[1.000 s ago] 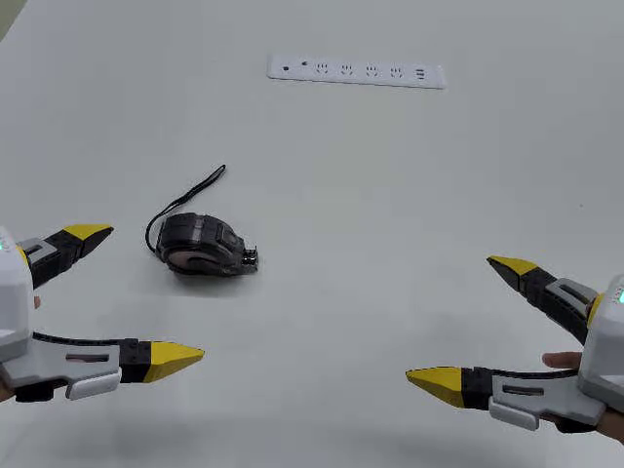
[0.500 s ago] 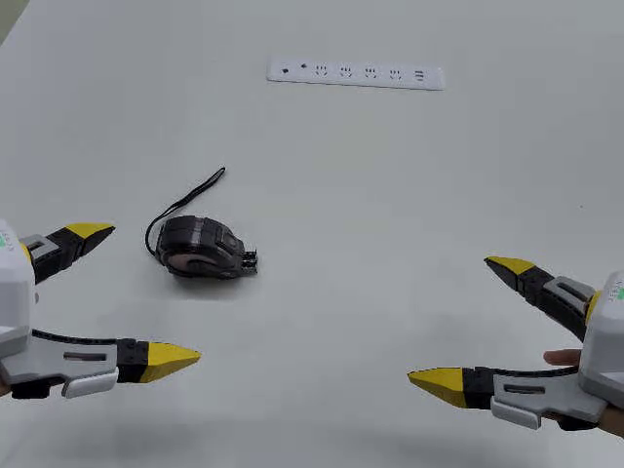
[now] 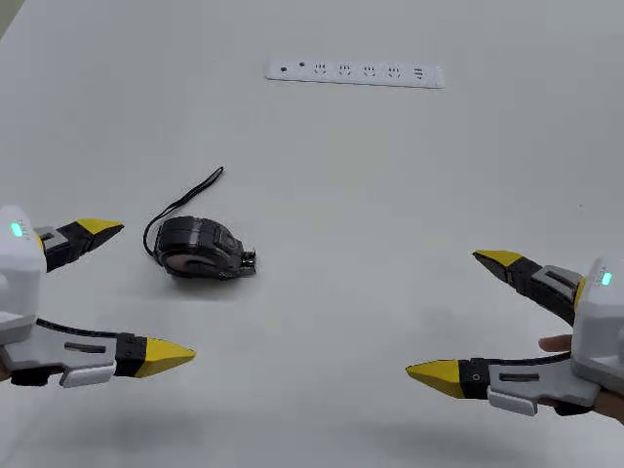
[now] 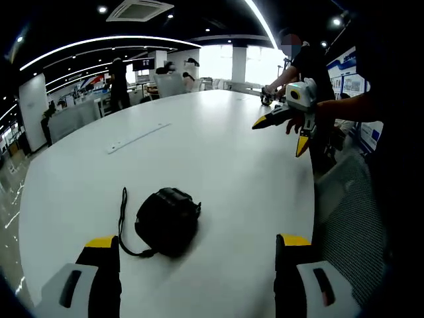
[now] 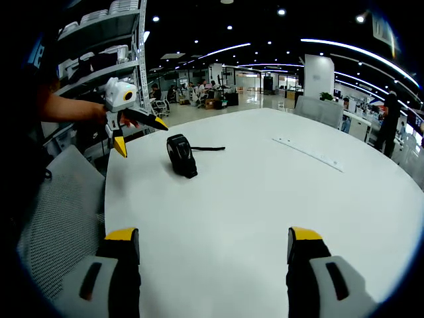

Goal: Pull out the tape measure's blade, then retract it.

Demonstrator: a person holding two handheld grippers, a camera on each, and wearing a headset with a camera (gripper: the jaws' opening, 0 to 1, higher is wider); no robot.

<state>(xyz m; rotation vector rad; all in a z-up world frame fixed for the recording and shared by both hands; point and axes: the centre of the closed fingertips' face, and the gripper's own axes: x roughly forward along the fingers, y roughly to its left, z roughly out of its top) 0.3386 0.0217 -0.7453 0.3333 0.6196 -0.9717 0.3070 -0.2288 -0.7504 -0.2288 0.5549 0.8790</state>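
Tape measure on tabletop, approx 1 o'clock off my nearer L gripper, blade end facing 3 o'clock toward R gripper; both jaws spread, empty.

A tape measure lies on the worktop, left of centre, with its strap trailing toward the far side. The left hand-held gripper is held at the near left, close to the tape measure but clear of it, and the case lies just beyond the gap between its spread jaws. The right hand-held gripper is at the near right, well apart from the tape measure, its jaws likewise spread over bare worktop. A power strip lies at the far side, running left to right.
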